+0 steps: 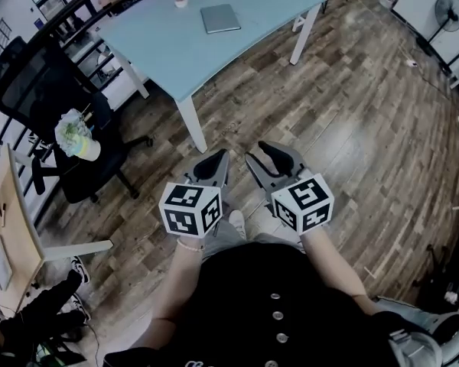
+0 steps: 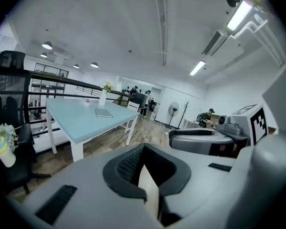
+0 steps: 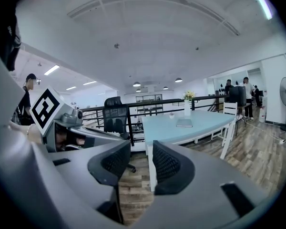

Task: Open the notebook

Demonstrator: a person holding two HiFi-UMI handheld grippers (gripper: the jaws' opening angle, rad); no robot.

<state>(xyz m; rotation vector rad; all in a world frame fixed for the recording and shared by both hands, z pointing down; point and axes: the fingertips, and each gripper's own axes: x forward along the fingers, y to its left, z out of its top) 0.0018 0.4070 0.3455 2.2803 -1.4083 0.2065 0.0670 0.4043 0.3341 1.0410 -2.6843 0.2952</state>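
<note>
The grey notebook [image 1: 219, 18] lies shut on the light blue table [image 1: 161, 44], far ahead of both grippers. It also shows small in the left gripper view as the notebook [image 2: 104, 112] and in the right gripper view as the notebook [image 3: 184, 123]. Both grippers hang over the wooden floor close to the person's body. My left gripper [image 1: 213, 165] looks shut, its tips meeting [image 2: 143, 149] on nothing. My right gripper [image 1: 271, 159] stands open [image 3: 140, 159], with only floor and a table leg seen between its pads.
A black office chair [image 1: 57, 105] holding a cup of flowers [image 1: 78, 138] stands left of the table. A wooden desk [image 1: 11, 228] is at the far left, a fan [image 1: 448, 10] at the far right. A vase [image 3: 187, 106] stands on the table's far end, by a black railing.
</note>
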